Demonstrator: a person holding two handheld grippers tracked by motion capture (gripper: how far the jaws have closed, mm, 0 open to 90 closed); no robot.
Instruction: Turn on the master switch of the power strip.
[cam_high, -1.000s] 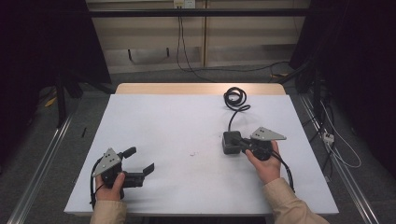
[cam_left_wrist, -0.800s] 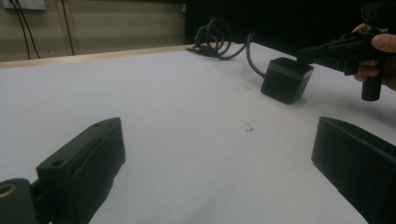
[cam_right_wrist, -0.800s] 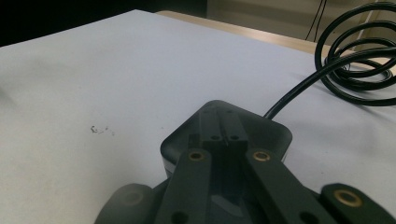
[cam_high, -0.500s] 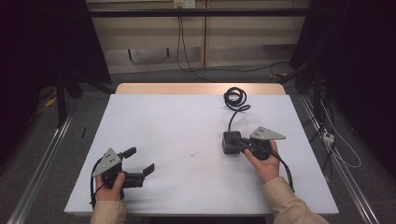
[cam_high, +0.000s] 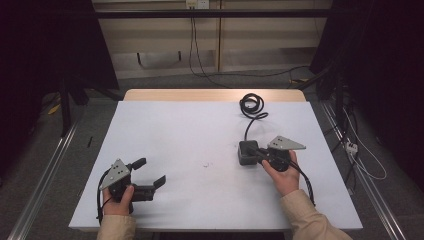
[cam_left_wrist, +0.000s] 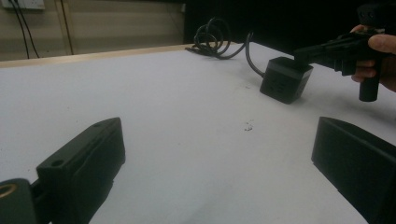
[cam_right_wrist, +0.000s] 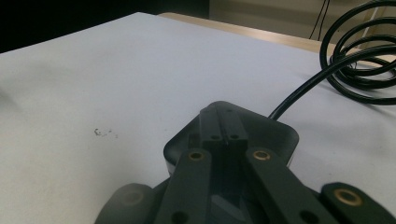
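Observation:
A black box (cam_high: 243, 156) lies right of the table's middle; its black cable (cam_high: 248, 129) runs back to a coil (cam_high: 252, 105). My right gripper (cam_high: 251, 148) is shut, and its joined jaws lie over the top of the box. In the right gripper view the right gripper (cam_right_wrist: 223, 125) has no gap between its jaws, above the box (cam_right_wrist: 276, 136). My left gripper (cam_high: 148, 172) is open near the front left of the table, holding nothing. The left gripper view has the left gripper (cam_left_wrist: 217, 137) with jaws wide apart, and the box (cam_left_wrist: 285, 80) and the right gripper (cam_left_wrist: 322, 50) farther off.
The white table top (cam_high: 175, 130) carries a small dark speck (cam_high: 206, 164) near its middle. A wooden strip (cam_high: 200, 95) runs along the far edge. Metal rails (cam_high: 45, 175) and loose cables (cam_high: 360, 150) lie on the floor at both sides.

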